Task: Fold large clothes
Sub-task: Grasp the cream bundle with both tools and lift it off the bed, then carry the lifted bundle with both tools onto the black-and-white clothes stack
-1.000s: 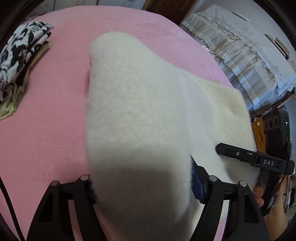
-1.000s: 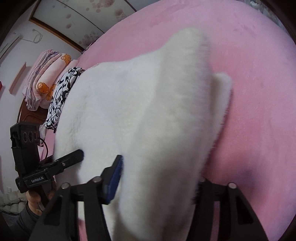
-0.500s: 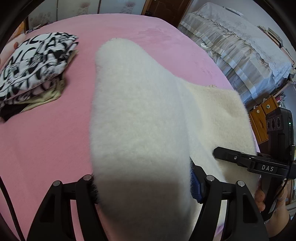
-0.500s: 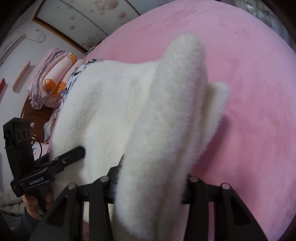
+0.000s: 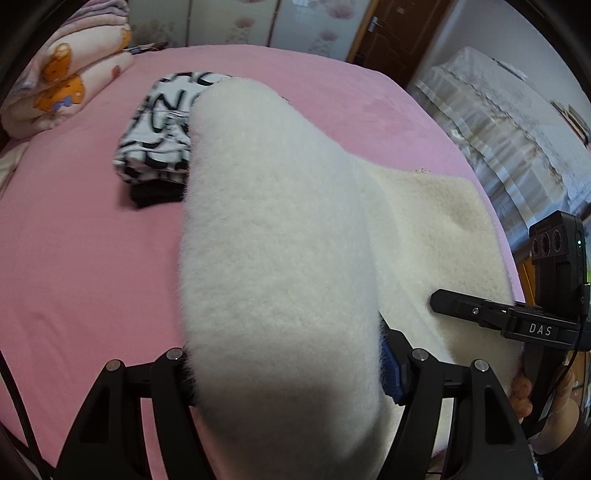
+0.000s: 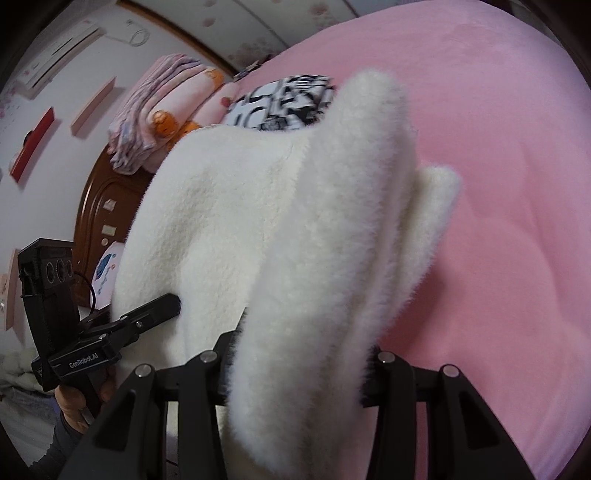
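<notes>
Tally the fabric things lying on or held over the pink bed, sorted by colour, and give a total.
White fleece garment, held in both grippers: 1
Black-and-white printed folded garment: 1
Dark folded item under the printed one: 1
Pink bear-print folded blanket: 1
Total: 4

Pink bedspread (image 5: 81,258) fills both views. Folded black-and-white printed cloth (image 5: 159,125) lies on it at 11 o'clock in the left wrist view, 12 o'clock in the right. Rolled pink quilt with orange bears (image 5: 62,85) at 10 o'clock. Brown door (image 5: 391,33) at 1 o'clock. Lace-covered furniture (image 5: 509,122) at 2 o'clock. Air conditioner (image 6: 59,51) and wooden headboard (image 6: 99,206) at 10 and 9 o'clock, right wrist view.
</notes>
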